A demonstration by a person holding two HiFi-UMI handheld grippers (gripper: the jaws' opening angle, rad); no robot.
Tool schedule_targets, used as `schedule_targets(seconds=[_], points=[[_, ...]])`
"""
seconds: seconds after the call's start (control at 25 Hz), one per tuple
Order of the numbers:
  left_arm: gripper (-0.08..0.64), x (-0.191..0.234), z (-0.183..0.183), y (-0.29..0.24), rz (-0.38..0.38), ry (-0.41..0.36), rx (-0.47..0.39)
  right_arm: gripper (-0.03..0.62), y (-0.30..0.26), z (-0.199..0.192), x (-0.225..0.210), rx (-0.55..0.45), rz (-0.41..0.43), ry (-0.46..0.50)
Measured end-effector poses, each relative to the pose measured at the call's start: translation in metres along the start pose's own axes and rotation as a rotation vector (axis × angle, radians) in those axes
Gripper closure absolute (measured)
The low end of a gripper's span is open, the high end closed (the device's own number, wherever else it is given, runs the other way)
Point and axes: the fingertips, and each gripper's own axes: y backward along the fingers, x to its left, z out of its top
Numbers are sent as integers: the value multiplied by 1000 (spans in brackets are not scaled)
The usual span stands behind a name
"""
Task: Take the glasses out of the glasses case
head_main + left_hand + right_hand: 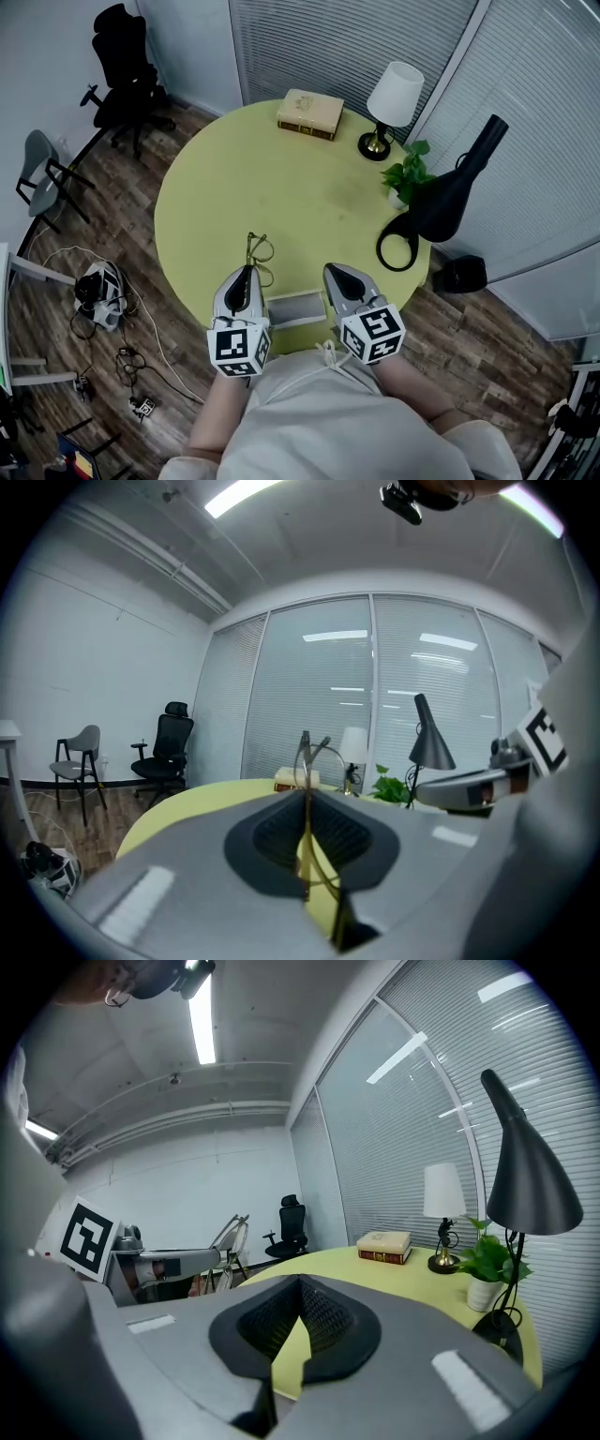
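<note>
At lower centre of the frame, the left hand-held gripper (246, 274) is clenched on the thin-framed glasses (260, 251) over the yellow desk (309, 187). The glasses case (295, 308) lies open just beside it. The right hand-held gripper (335, 275) is clenched, empty.

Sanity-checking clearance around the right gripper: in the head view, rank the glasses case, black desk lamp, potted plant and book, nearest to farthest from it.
From the right gripper:
1. Glasses case, just to its left.
2. Black desk lamp, its ring base ahead and to the right.
3. Potted plant, beyond that base, right side.
4. Book, at the far side, straight ahead.
</note>
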Motion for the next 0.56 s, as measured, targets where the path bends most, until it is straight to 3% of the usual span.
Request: schedule_targets(seconds=[0.56], points=[[545, 1, -9, -9, -10, -16, 39, 594, -9, -8, 0, 29, 12, 6]])
